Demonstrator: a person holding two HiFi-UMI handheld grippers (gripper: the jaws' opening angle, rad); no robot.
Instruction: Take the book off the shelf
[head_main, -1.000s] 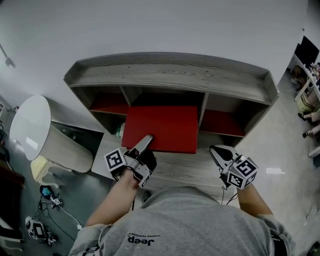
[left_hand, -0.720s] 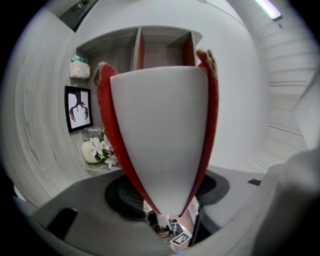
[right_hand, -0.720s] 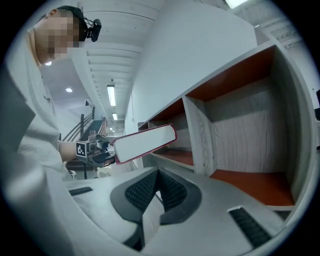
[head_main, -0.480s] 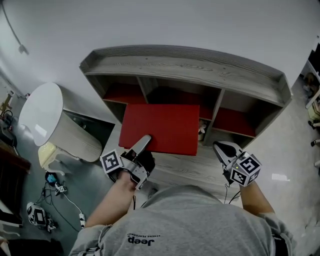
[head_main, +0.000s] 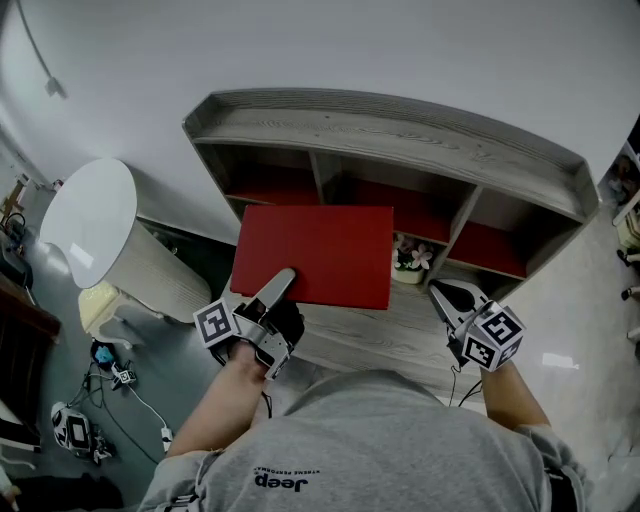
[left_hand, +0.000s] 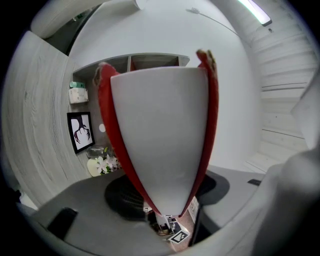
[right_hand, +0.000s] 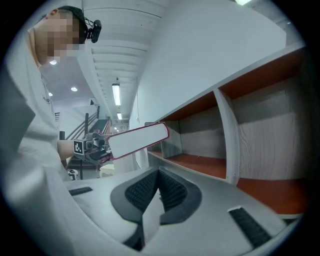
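A red-covered book (head_main: 315, 255) lies flat in the air in front of the grey wooden shelf (head_main: 400, 125), outside its middle compartment. My left gripper (head_main: 268, 300) is shut on the book's near left corner. In the left gripper view the book's white page edge (left_hand: 160, 140) fills the space between the jaws, red covers on both sides. My right gripper (head_main: 452, 300) hovers by the shelf's lower board at the right, apart from the book. Its pads (right_hand: 150, 187) meet with nothing between them. From that view the book (right_hand: 137, 140) shows side-on, at the left.
A small pot of pale flowers (head_main: 410, 258) stands on the shelf's lower board just right of the book. A framed picture (left_hand: 80, 132) leans inside the shelf. A round white table (head_main: 85, 225) stands at the left, with cables (head_main: 100, 385) on the floor below it.
The book has come further out of the middle compartment with my left gripper, and the flower pot behind it now shows. My right gripper drew back a little too.
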